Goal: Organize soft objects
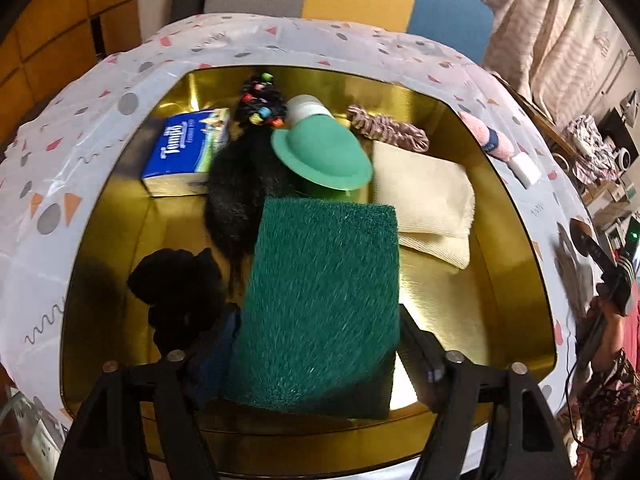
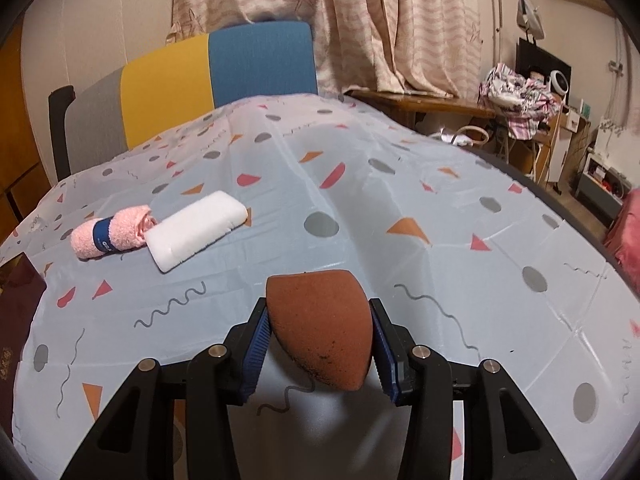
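Note:
My left gripper (image 1: 320, 344) is shut on a green scouring pad (image 1: 324, 296) and holds it over the gold tin box (image 1: 516, 280). In the box lie a blue tissue pack (image 1: 188, 150), a black hairpiece with coloured beads (image 1: 248, 168), a green hat-shaped sponge (image 1: 320, 152), a pink scrunchie (image 1: 388, 130), a cream cloth (image 1: 424, 204) and a black item (image 1: 180, 292). My right gripper (image 2: 318, 340) is shut on a brown makeup sponge (image 2: 320, 320) above the tablecloth. A rolled pink towel (image 2: 112, 232) and a white sponge (image 2: 196, 228) lie on the table at the left.
The patterned tablecloth (image 2: 360, 208) covers the table. A colour-block chair (image 2: 200, 76) stands behind it. A dark box lid (image 2: 16, 312) sits at the left edge. The pink towel (image 1: 492, 142) and white sponge (image 1: 526, 170) lie right of the box.

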The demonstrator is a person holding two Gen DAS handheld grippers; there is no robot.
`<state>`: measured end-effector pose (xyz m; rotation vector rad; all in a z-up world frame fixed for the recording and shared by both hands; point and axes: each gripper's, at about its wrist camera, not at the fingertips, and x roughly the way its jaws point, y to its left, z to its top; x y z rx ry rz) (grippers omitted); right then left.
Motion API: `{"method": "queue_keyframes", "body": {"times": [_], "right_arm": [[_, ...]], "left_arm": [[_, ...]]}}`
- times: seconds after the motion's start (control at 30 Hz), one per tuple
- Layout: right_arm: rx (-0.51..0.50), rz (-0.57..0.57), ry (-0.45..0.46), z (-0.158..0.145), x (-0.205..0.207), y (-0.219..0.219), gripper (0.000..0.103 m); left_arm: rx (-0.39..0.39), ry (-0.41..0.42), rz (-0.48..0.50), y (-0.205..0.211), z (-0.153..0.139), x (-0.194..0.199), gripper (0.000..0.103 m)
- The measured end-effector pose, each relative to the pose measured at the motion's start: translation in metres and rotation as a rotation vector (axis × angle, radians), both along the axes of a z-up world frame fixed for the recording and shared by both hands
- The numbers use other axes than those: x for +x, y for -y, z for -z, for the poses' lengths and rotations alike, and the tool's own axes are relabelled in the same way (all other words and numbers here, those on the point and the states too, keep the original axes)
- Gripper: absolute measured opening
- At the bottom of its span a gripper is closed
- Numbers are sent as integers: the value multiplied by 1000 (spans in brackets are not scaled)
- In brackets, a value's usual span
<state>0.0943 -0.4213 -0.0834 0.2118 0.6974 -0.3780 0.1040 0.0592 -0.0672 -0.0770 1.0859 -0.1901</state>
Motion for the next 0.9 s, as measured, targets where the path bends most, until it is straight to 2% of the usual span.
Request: {"method": "queue_keyframes", "body": {"times": [0.2, 0.4, 0.5, 0.67, 0.9], "right_arm": [[-17, -9, 7, -3, -2, -4, 48], [-8, -20, -14, -4, -2, -6, 48], [40, 1, -9, -6, -10, -4, 48], [157, -14, 13, -12, -28, -16, 48], [231, -162, 40, -33, -35, -71, 48]], "left_arm": [[38, 79, -33, -9, -7, -9, 83], [-51, 144, -37, -19, -23, -19, 83], [-68, 155, -34, -19, -26, -19, 82], [-158, 159, 2, -15, -26, -24, 81], [-155, 178, 75, 6, -27, -35, 81]]}}
